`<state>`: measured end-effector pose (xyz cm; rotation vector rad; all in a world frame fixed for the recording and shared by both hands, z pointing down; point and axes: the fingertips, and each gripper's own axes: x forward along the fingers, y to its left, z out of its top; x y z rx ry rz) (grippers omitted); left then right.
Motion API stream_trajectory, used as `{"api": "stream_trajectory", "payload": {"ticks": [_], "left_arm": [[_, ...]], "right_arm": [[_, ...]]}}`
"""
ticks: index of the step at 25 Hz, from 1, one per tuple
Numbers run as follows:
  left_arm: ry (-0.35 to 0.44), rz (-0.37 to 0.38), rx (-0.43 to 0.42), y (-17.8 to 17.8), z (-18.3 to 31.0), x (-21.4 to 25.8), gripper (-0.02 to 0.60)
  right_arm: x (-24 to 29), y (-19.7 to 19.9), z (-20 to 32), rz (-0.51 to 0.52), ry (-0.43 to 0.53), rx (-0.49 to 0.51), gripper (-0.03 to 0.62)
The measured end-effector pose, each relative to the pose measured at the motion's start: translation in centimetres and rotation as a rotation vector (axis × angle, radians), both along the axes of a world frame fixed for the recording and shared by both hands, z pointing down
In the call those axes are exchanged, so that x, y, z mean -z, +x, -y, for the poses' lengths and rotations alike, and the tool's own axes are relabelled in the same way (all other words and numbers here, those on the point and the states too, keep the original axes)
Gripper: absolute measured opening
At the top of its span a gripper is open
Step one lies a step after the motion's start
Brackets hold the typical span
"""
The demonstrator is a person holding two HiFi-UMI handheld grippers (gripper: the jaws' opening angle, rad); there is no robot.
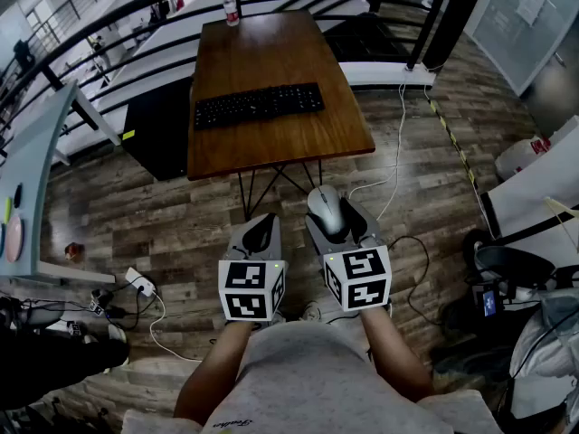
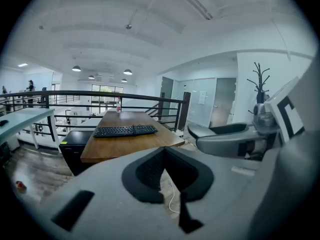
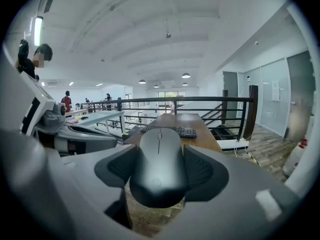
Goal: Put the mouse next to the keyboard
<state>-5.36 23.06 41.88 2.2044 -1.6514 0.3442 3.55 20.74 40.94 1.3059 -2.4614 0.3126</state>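
Right now my right tool [image 3: 159,156] is clamped on the mouse [image 3: 159,176], with the pads against its two flanks and its long axis pointing ahead toward the keyboard [image 1: 259,105]. My left tool [image 1: 260,235] hangs beside it, pinched together on nothing. The keyboard lies well ahead of the mouse and a little to the left, crosswise on the counter [image 1: 271,152]. There is bare wood off the keyboard's right end, a spot I judge my right tool reaches best.
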Motion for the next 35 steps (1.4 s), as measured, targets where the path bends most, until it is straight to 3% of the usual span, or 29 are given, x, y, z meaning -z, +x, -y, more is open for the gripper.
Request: {"api": "stream_trajectory", "payload": {"ticks": [22, 35], "left_arm": [[0.001, 0.011, 0.019, 5.8, 2.0, 0.0, -0.002], [0.001, 0.006, 0.031, 6.1, 6.8, -1.0, -0.002]], "right_arm": [[-0.7, 5.9, 1.7, 0.033, -0.013, 0.027, 0.302], [-1.9, 6.5, 6.3, 0.028, -0.019, 0.033, 0.303]]}}
